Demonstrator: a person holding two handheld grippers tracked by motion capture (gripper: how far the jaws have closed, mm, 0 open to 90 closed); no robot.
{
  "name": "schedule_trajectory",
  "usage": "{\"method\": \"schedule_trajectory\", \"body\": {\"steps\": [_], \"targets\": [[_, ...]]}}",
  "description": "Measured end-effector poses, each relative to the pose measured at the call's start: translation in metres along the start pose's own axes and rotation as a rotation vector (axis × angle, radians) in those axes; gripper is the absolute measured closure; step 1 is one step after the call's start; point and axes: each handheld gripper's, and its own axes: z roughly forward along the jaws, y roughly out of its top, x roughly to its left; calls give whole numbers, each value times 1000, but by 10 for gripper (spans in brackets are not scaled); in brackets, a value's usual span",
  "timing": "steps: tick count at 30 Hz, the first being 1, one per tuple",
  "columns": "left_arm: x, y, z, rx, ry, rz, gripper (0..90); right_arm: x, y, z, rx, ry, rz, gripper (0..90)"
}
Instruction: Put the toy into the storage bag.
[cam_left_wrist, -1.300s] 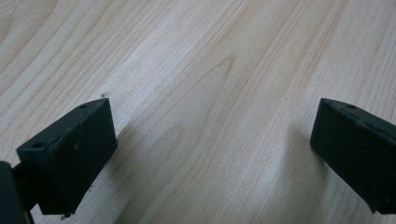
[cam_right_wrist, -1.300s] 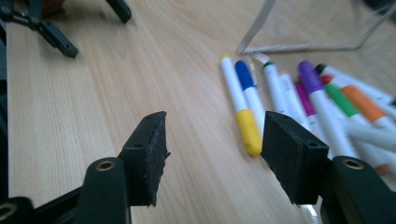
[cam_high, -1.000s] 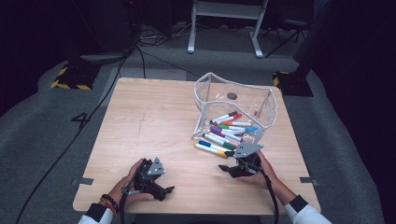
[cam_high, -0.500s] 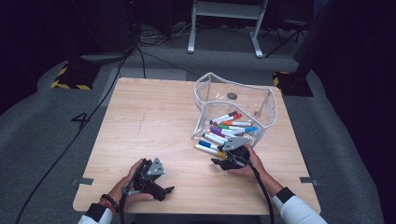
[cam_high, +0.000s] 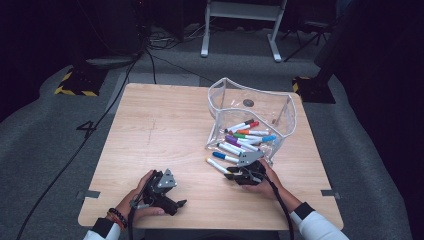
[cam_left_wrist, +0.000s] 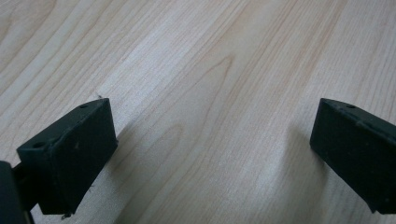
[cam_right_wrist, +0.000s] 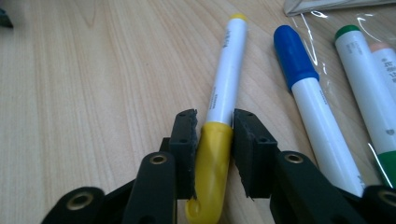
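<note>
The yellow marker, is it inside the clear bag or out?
Out: the yellow marker lies on the bare table, outside the clear bag.

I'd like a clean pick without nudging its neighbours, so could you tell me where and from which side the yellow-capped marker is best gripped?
Grip the yellow-capped marker across its yellow cap, coming along its length from the cap end on the open table side. It lies flat, with the blue-capped marker close alongside. The right claw has just been closing there, the cap between its pads.
</note>
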Motion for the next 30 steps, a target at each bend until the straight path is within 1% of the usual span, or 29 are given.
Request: {"method": "schedule_trajectory", "body": {"steps": [5, 6, 7, 8, 10, 11, 18, 24, 28, 30], "targets": [[0, 0, 0, 0, 1, -1, 7, 3, 1, -2, 15, 11, -30, 743], [0, 0, 0, 0, 0, -1, 7, 4, 1, -2, 20, 7, -44, 744], [0, 0, 0, 0, 0, 0, 7, 4, 1, -3, 23, 5, -47, 744], [0, 0, 0, 0, 0, 0, 7, 4, 1, -4, 27, 10, -52, 744], [0, 0, 0, 0, 0, 0, 7, 5, 3, -9, 27, 3, -70, 745], [0, 0, 0, 0, -1, 0, 7, 6, 4, -11, 24, 1, -72, 746], [0, 0, 0, 0, 0, 0, 7, 9, 13, -31, -14, -25, -115, 746], [0, 0, 0, 0, -1, 1, 6, 11, 21, -47, -56, -33, -132, 746], [0, 0, 0, 0, -1, 0, 6, 12, 29, -63, -84, -43, -140, 746], [0, 0, 0, 0, -1, 0, 6, 12, 34, -72, -98, -51, -154, 746]]}}
